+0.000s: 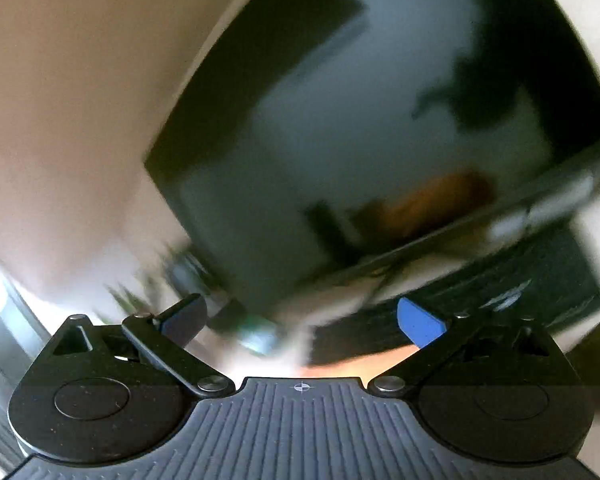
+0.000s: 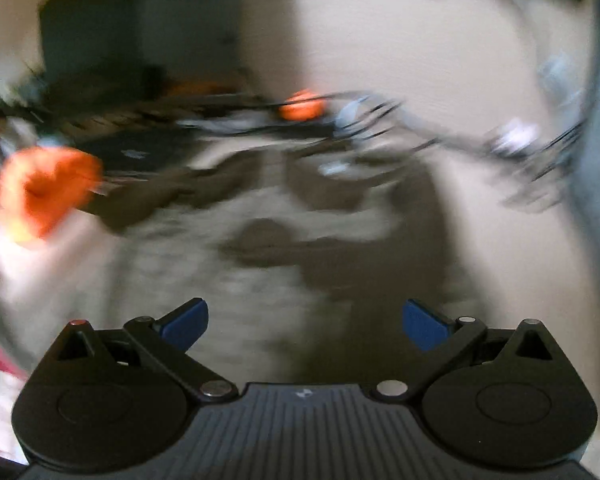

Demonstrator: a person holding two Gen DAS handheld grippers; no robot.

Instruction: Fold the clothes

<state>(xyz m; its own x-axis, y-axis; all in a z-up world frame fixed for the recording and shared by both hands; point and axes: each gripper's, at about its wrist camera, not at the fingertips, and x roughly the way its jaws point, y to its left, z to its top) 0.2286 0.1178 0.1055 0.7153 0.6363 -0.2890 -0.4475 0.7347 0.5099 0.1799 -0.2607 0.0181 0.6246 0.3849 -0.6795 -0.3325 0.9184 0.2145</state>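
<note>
Both views are smeared with blur, so I can make out only a little. My left gripper (image 1: 300,322) stands wide, its blue pads (image 1: 420,322) far apart with nothing between them. Ahead of it hangs a big dark screen (image 1: 340,128) on a pale wall (image 1: 68,112); below the screen runs a dark shelf edge (image 1: 480,232), and a dark slab (image 1: 460,312) lies under that, just beyond my right pad.

My right gripper (image 2: 305,325) is wide too and holds nothing. Right in front of it lies a pale, rumpled cloth (image 2: 228,264), crossed by dark shadow; I take it for the garment, though the blur hides what kind it is. Left of the cloth floats a bright orange blob (image 2: 48,192), and a smaller orange blob (image 2: 302,108) sits beyond the cloth among streaked clutter. I cannot tell what either is. A dark flat thing (image 2: 140,156) lies between the larger blob and the cloth's far edge.
</note>
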